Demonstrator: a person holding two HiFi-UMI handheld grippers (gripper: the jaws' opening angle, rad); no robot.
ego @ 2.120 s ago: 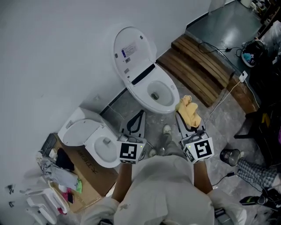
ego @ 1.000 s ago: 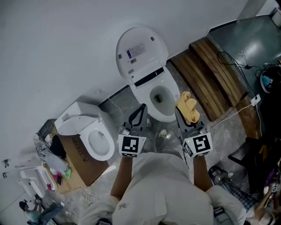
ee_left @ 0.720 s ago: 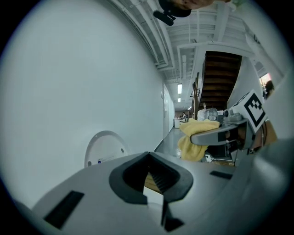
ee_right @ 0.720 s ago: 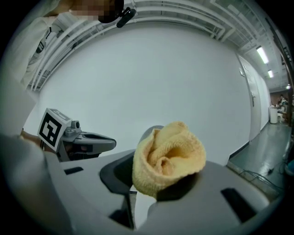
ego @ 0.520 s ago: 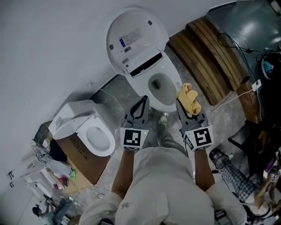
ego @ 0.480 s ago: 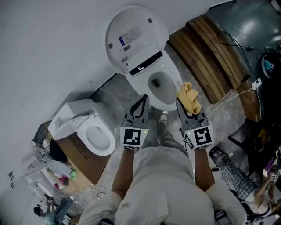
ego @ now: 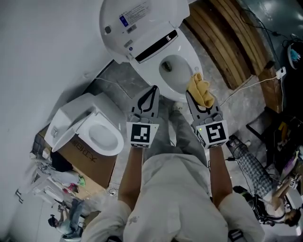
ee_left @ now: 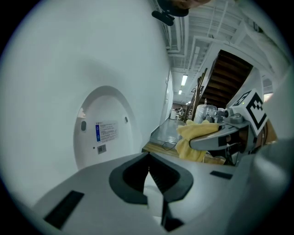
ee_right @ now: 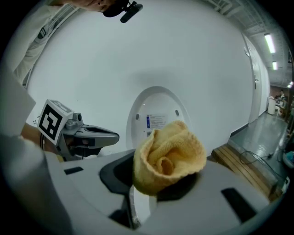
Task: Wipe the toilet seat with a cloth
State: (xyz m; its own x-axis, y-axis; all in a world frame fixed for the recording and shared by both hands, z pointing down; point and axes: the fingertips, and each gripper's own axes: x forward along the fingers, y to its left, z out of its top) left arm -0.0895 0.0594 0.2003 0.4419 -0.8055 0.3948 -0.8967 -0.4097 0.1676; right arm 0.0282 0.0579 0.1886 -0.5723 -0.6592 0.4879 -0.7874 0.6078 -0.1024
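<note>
Judging by how things lie, the wiping has not begun. The right tool (ego: 199,105) is clamped on a bunched yellow cloth (ego: 200,90), which is held in the air at the front right of the toilet seat (ego: 191,56); no view shows cloth and seat touching. The left tool (ego: 152,91) has its jaws pressed together with nothing between them and is held just beside the right one, in front of the bowl. The toilet stands on the floor against the wall with its lid (ego: 142,21) raised, so the seat is open to reach. All of the wipe is left to do.

A sticker (ego: 134,13) with a blue patch sits on the inside of the lid; its print is too small to read. The cardboard box (ego: 87,158) under a second toilet (ego: 92,130), by the wall, carries lettering I cannot make out. Each tool's cube bears a black-and-white square marker.
</note>
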